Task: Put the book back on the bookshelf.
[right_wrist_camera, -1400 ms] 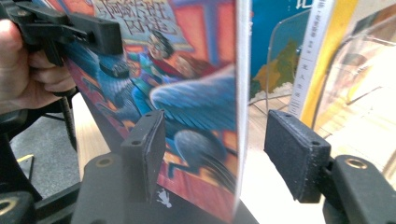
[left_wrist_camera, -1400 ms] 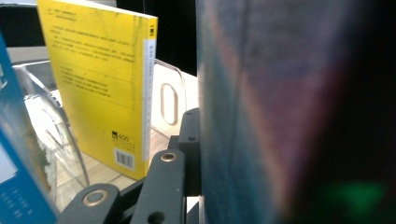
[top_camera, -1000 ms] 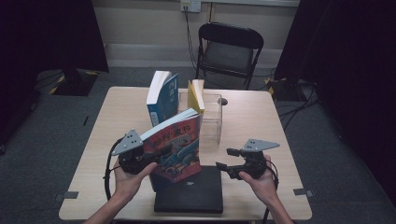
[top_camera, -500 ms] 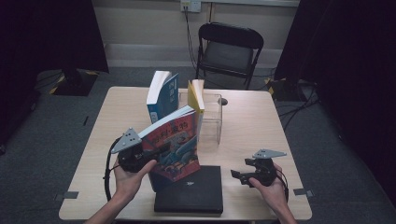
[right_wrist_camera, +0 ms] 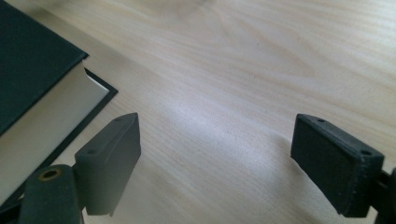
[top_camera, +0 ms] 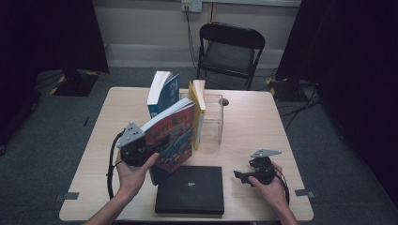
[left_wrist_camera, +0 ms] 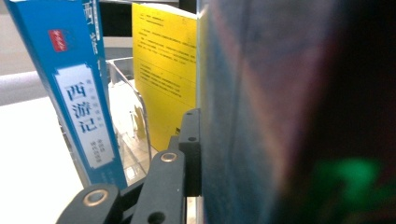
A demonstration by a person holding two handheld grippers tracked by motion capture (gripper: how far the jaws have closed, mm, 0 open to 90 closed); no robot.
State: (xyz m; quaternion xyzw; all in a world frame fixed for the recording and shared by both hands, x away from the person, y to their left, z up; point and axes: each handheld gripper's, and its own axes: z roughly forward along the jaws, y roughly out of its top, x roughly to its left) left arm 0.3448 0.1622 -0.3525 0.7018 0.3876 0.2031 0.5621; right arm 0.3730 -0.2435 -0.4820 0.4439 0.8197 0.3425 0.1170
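My left gripper [top_camera: 146, 151] is shut on the lower edge of a colourful paperback [top_camera: 171, 136] and holds it upright and tilted above the table's left front. In the left gripper view one black finger [left_wrist_camera: 189, 140] presses against that paperback [left_wrist_camera: 261, 116]. My right gripper [top_camera: 241, 176] rests low over the table, just right of a flat black book [top_camera: 190, 190]. Its jaws have just been opening and stand wide with nothing between them [right_wrist_camera: 217, 149]. The black book's corner [right_wrist_camera: 32, 70] lies at their left.
A blue book [top_camera: 162, 93] stands behind the paperback. A yellow book [top_camera: 198, 112] leans in a clear acrylic holder [top_camera: 216, 122]. Bare wooden table [top_camera: 253, 126] stretches to the right. A black folding chair [top_camera: 230, 47] stands behind the table.
My right hand has sunk and drifted right, from beside the paperback down to the table by the black book, and its jaws have spread. The left hand has kept still.
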